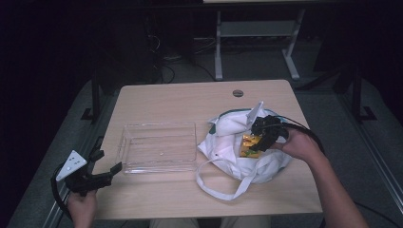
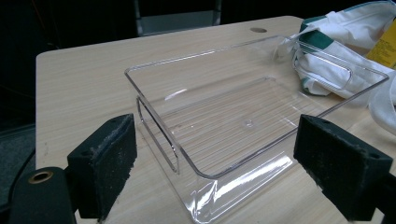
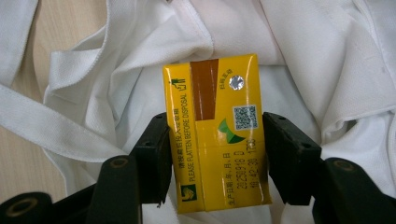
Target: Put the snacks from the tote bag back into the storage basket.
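A yellow drink carton (image 3: 212,93) lies in the mouth of a white cloth bag (image 3: 303,56) at the right of the table. My right gripper (image 3: 217,126) is shut on it, one black pad pressed against each long side. From above, the right gripper (image 1: 256,141) reaches down into the bag (image 1: 228,137), and the carton (image 1: 247,146) shows as a yellow patch beneath it. My left gripper (image 1: 108,160) rests near the table's front left corner, open and empty. Its pads (image 2: 105,158) stand wide apart, just in front of a clear plastic tray (image 2: 205,173).
The empty clear tray (image 1: 159,124) sits at the middle left of the wooden table (image 1: 166,99). A loose white strap (image 1: 223,190) of the bag trails toward the front edge. A round cable hole (image 1: 238,93) is at the table's back edge. Desk legs and cables stand beyond.
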